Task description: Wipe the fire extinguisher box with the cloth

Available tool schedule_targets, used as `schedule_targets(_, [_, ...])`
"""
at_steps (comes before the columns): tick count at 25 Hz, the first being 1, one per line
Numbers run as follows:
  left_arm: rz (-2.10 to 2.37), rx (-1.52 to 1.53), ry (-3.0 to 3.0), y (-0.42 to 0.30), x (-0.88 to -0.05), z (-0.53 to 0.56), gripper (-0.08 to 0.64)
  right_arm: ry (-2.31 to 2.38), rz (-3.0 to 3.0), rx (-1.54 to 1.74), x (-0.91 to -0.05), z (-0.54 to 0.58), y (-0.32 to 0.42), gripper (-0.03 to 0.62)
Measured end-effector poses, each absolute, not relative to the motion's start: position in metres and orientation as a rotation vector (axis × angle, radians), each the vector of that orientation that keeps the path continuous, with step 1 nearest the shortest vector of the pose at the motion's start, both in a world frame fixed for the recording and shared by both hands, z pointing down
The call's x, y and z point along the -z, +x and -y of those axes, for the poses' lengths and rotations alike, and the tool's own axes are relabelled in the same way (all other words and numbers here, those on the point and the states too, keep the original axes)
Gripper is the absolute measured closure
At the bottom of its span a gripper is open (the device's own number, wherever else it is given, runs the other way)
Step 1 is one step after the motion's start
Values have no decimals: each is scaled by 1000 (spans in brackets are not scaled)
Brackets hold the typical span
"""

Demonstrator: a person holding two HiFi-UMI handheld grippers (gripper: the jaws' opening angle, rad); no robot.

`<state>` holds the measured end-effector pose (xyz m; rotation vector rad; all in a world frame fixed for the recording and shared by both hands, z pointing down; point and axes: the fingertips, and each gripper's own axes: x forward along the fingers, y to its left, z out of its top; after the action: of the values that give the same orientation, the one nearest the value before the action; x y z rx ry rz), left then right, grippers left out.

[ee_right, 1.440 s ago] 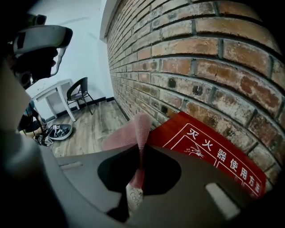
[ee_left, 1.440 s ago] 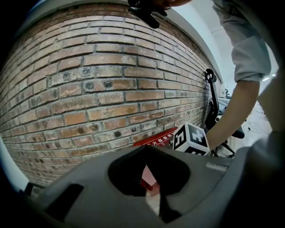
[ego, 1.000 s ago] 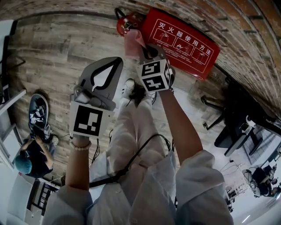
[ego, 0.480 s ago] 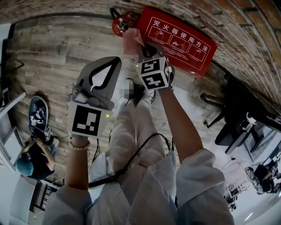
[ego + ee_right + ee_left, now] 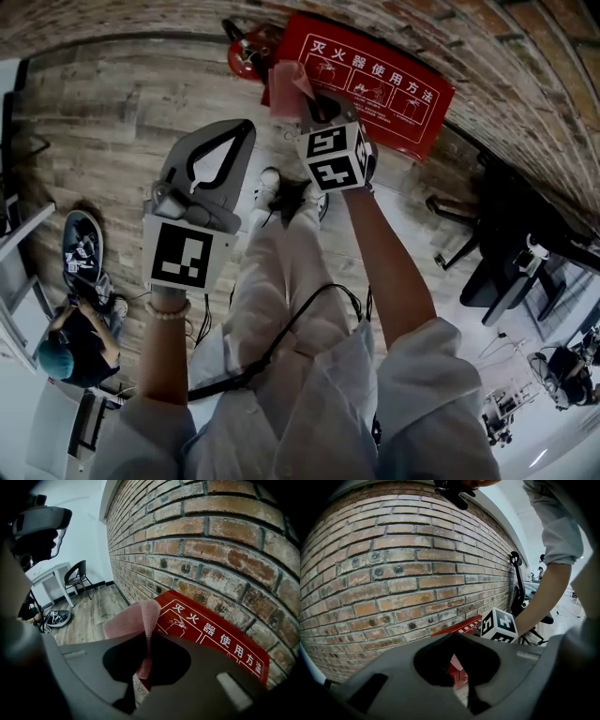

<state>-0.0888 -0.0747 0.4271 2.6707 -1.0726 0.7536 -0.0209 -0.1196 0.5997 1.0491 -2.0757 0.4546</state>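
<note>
The right gripper (image 5: pixel 139 679) pinches the pink cloth (image 5: pixel 133 620) (near the red fire extinguisher box (image 5: pixel 213 632)); the left gripper (image 5: pixel 465 699) is closed, empty.

Crumpled pink cloth (image 5: pixel 133 620), red fire extinguisher box (image 5: pixel 215 637) with white print

Pink cloth (image 5: pixel 135 620), red fire extinguisher box (image 5: pixel 208 632) (white lettering), reddish-brown brick wall (image 5: pixel 211 536), grey-brown plank floor (image 5: pixel 103 122)
</note>
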Motion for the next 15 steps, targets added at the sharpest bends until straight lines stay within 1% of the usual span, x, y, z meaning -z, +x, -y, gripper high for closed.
schedule_targets(15, [990,-768,2723,-43,-425,68,563,1136,2025,-476,-599,106,47,569])
